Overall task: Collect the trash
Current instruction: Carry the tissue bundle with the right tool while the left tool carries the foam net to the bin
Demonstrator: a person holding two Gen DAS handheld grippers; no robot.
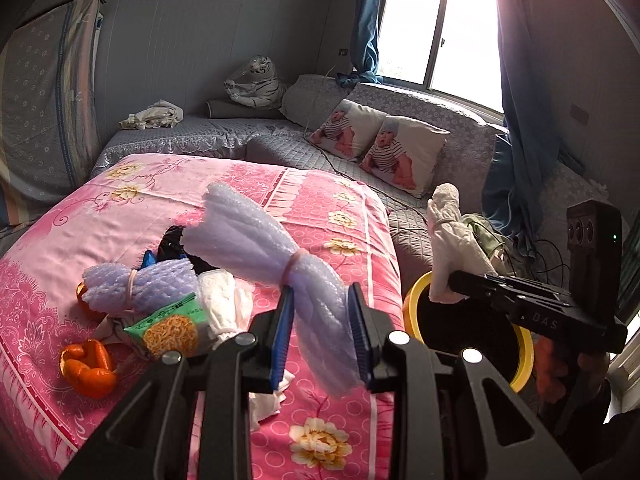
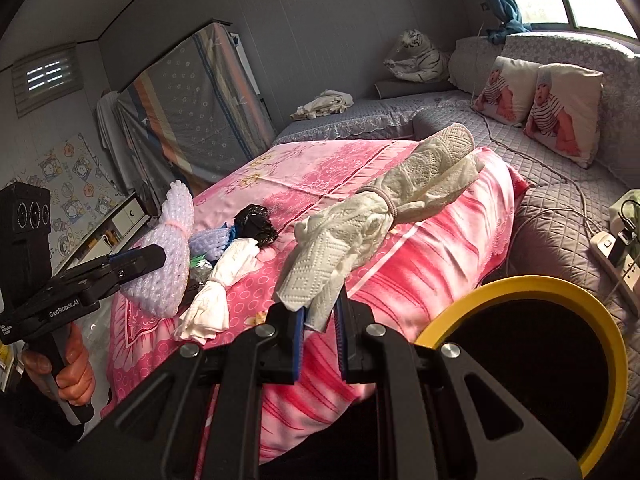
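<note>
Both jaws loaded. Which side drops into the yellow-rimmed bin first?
Right, probably. The right gripper holds the tied tissue bundle beside the bin's yellow rim, almost over the opening. The left gripper holds the foam bundle over the pink quilt, farther from the bin.

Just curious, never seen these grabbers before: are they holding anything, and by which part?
Left gripper pinches the purple foam-net bundle by its lower end. Right gripper pinches the tied paper towel by one end.

Left gripper [image 1: 322,332], fingers closed on a purple foam bundle [image 1: 276,248]. Right gripper [image 2: 320,336], fingers clamped on a tied paper-towel bundle [image 2: 360,224], raised to the left gripper's right.
</note>
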